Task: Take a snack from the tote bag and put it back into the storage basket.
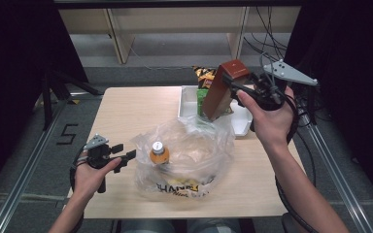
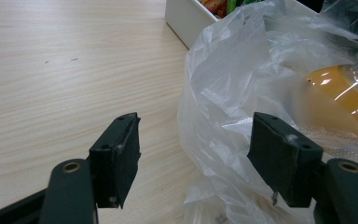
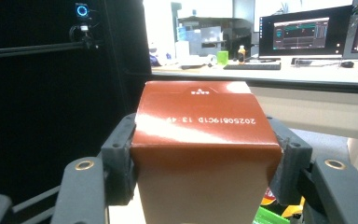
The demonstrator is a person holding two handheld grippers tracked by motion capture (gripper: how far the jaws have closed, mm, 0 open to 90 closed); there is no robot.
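High view: the brown carton [image 1: 222, 90] hangs tilted in the air above the near edge of the white tray [image 1: 241, 121], its darker top end up and to the right, its lower end pointing down toward the open mouth of the clear plastic bag [image 1: 187, 155]. The right tool [image 1: 237, 87] has it clamped near the top end, one jaw on each side, and the person's right hand [image 1: 269, 114] carries that tool over the far right part of the table [image 1: 126, 111]. In the right gripper view the carton [image 3: 203, 154] sits squarely between the two black jaws, both pads pressed flat on its sides, with a printed date code running upside down across its top face.

Under and just near of the carton, the bag lies crumpled on the table's middle, with black lettering on its near side. Inside it stands an orange drink bottle [image 1: 159, 153] with a white cap. The tray behind the bag holds snack packets [image 1: 205, 77], yellow and green, just beside the carton.

The left tool [image 1: 127, 156] rests low at the bag's left edge, held by the left hand [image 1: 94, 174]. In the left gripper view its jaws stand wide apart; the bag's plastic [image 2: 228, 107] bulges between them and lies against the right-hand pad, but nothing is pinched. The bottle's orange body [image 2: 345, 93] shows through the film beyond.
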